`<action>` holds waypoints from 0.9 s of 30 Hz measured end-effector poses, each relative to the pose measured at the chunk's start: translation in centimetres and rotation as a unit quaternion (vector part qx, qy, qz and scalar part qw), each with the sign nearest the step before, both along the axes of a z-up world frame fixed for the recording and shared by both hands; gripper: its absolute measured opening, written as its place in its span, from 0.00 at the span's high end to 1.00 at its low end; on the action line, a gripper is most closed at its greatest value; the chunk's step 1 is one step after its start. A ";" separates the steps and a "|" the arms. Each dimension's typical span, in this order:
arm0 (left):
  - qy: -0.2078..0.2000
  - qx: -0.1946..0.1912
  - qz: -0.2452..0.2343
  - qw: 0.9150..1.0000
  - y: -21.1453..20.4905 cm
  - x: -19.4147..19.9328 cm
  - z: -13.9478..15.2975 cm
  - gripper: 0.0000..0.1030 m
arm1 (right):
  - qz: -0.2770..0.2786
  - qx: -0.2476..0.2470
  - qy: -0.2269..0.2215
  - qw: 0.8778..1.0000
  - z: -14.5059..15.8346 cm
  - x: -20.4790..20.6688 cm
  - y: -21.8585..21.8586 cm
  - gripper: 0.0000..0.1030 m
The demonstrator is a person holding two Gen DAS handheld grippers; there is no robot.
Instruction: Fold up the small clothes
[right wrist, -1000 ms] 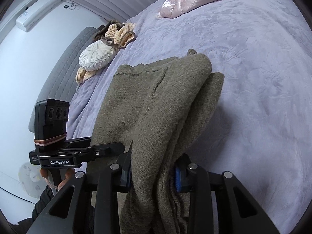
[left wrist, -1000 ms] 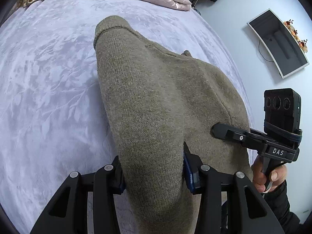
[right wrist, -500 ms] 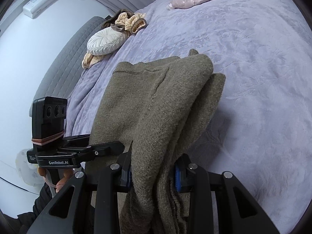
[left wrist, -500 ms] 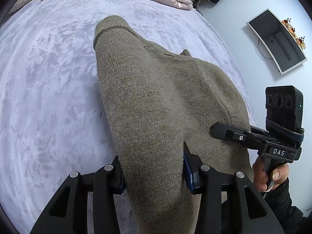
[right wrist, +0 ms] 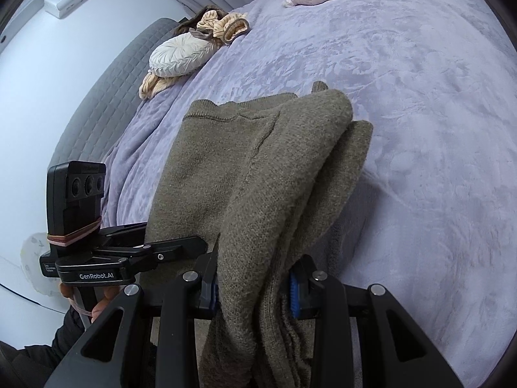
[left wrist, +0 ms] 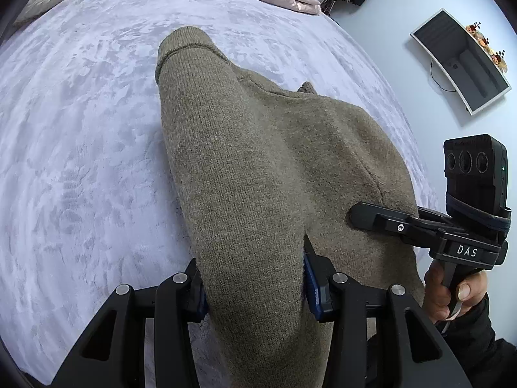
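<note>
Plush lilac bedspread [left wrist: 80,161]; folded, nubbly olive knit sweater [left wrist: 258,177]

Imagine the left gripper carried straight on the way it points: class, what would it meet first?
The olive knit sweater itself: the left gripper is already clamped on it, and the fabric stretches ahead along its line. Beyond the sweater probably comes the lavender bedspread, though depth is unclear.

Black left gripper [left wrist: 255,287] with blue pads, silver screws; person's dark sleeve [left wrist: 478,346].

Olive-brown knit sweater [left wrist: 258,161], folded in thick layers, draped lengthwise over the lavender bedspread [left wrist: 80,129].
</note>
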State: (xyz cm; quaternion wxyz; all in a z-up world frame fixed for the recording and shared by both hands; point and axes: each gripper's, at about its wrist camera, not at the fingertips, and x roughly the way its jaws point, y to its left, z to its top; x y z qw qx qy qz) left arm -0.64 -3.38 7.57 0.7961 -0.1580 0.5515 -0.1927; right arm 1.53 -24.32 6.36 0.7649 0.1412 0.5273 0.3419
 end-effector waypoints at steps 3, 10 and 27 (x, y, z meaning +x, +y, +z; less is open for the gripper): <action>0.002 0.006 -0.004 1.000 -0.5 0.3 -0.7 0.55 | -0.004 0.005 0.004 1.000 -0.8 -0.5 -0.2 0.67; -0.008 0.059 0.010 0.998 -0.5 -0.2 -2.6 0.24 | -0.020 0.005 0.019 1.000 -3.4 -0.5 -1.2 0.63; -0.077 0.214 0.094 0.969 -0.1 -3.2 2.4 0.17 | 0.032 -0.163 -0.181 0.969 3.6 -6.2 1.6 0.32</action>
